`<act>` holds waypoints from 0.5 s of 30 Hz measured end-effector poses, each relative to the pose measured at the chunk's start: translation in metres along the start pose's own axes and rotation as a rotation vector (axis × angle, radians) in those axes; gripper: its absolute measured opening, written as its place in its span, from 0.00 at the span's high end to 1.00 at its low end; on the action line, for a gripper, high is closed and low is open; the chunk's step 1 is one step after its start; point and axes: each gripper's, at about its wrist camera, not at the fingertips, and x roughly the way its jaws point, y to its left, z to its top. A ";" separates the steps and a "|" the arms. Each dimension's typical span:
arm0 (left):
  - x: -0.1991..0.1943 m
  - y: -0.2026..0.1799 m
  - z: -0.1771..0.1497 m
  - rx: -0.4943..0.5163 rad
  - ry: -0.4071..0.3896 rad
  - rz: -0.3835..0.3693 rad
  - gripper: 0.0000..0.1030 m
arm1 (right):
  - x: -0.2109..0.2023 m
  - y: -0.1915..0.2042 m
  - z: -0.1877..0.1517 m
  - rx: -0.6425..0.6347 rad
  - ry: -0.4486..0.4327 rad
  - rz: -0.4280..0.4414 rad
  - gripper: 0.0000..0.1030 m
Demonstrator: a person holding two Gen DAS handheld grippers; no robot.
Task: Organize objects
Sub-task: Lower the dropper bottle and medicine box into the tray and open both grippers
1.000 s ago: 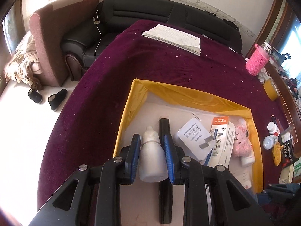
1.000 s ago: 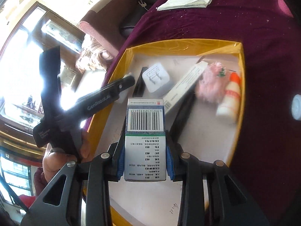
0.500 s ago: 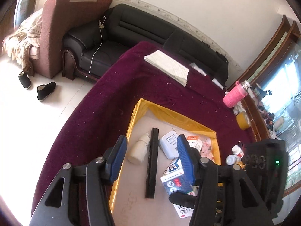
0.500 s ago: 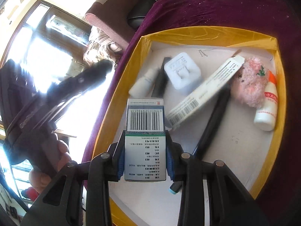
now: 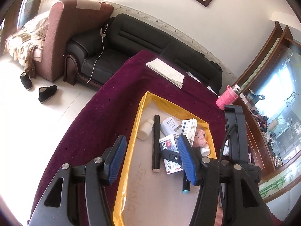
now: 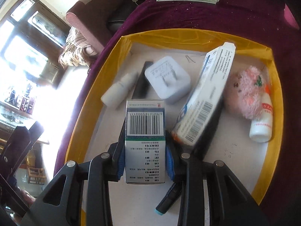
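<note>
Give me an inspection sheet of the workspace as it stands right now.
Surface: maroon tablecloth, speckled with crumbs.
Job's things: yellow-rimmed tray holds white dropper bottle, charger plug, long carton, pink plush, orange-capped bottle, black stick, marker.
Clutter: papers, pink-sleeved bottle.
Grippers: left hand-held gripper open, empty; right hand-held gripper shut on medicine box above the tray.
Cables: white cord on sofa.
Surroundings: black sofa, shoes.

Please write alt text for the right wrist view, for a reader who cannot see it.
The right gripper holds a barcoded medicine box above a yellow-rimmed tray. In the tray lie a white dropper bottle, a white plug adapter, a long carton and a pink plush toy.
</note>
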 end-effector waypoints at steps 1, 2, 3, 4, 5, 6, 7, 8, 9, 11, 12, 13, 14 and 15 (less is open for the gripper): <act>-0.001 0.000 -0.001 -0.007 0.000 -0.005 0.50 | 0.001 0.007 0.001 -0.013 0.005 0.000 0.68; -0.002 0.000 -0.002 -0.014 0.001 -0.010 0.50 | 0.003 0.012 0.003 -0.028 0.006 -0.002 0.68; -0.005 -0.001 -0.004 -0.015 0.002 -0.010 0.50 | 0.003 0.017 0.002 -0.034 0.003 0.001 0.68; -0.007 -0.002 -0.005 -0.010 0.002 -0.006 0.50 | 0.002 0.021 0.002 -0.038 0.005 -0.004 0.68; -0.009 -0.004 -0.007 -0.001 0.000 0.001 0.49 | -0.001 0.027 -0.001 -0.047 0.003 -0.015 0.65; -0.011 -0.007 -0.008 0.010 -0.005 0.011 0.48 | -0.004 0.029 -0.007 -0.061 -0.007 -0.026 0.60; -0.014 -0.010 -0.010 0.019 -0.010 0.020 0.42 | -0.009 0.032 -0.009 -0.079 -0.027 -0.029 0.57; -0.016 -0.013 -0.012 0.027 -0.016 0.027 0.40 | -0.017 0.034 -0.009 -0.091 -0.045 -0.027 0.51; -0.018 -0.015 -0.014 0.034 -0.020 0.030 0.40 | -0.026 0.035 -0.011 -0.099 -0.067 -0.025 0.48; -0.018 -0.019 -0.017 0.043 -0.018 0.035 0.40 | -0.045 0.030 -0.014 -0.106 -0.116 -0.026 0.47; -0.018 -0.020 -0.019 0.043 -0.015 0.037 0.40 | -0.057 0.027 -0.015 -0.107 -0.140 -0.026 0.47; -0.018 -0.022 -0.021 0.043 -0.011 0.037 0.40 | -0.070 0.022 -0.019 -0.108 -0.164 -0.027 0.47; -0.018 -0.024 -0.023 0.044 -0.005 0.037 0.40 | -0.082 0.018 -0.023 -0.108 -0.191 -0.033 0.45; -0.018 -0.026 -0.026 0.044 0.000 0.039 0.40 | -0.091 0.014 -0.026 -0.108 -0.217 -0.044 0.44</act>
